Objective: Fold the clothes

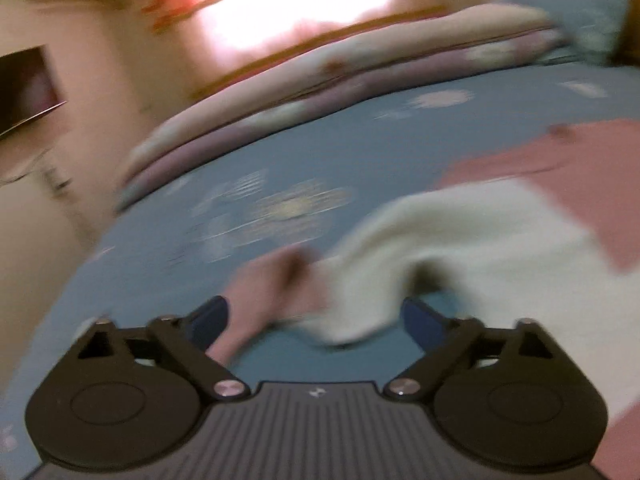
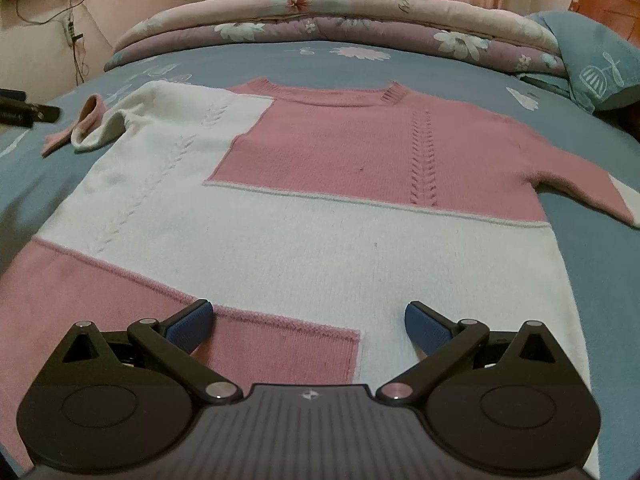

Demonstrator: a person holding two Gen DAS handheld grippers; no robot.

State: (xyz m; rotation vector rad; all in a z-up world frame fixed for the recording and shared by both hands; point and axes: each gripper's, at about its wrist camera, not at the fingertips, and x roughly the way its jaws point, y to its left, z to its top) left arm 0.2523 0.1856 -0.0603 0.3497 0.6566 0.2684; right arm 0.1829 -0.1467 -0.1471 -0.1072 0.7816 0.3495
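Flat on the bedsheet (image 2: 600, 260), the knitted sweater (image 2: 320, 248) lies beneath both gaping tongs (image 2: 308, 324).

pink-and-white sweater (image 2: 304, 216), blue floral bedsheet (image 2: 592, 264)

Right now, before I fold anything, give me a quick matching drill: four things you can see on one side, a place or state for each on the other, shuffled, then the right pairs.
Things:
1. sweater
2. left sleeve
3. quilt
4. right gripper

Places or states:
A. rolled up along the far edge of the bed
B. open above the hem, nothing between the fingers
C. spread flat, front up, on the blue sheet
D. bunched up with its pink cuff curled

Pairs: 1-C, 2-D, 3-A, 4-B
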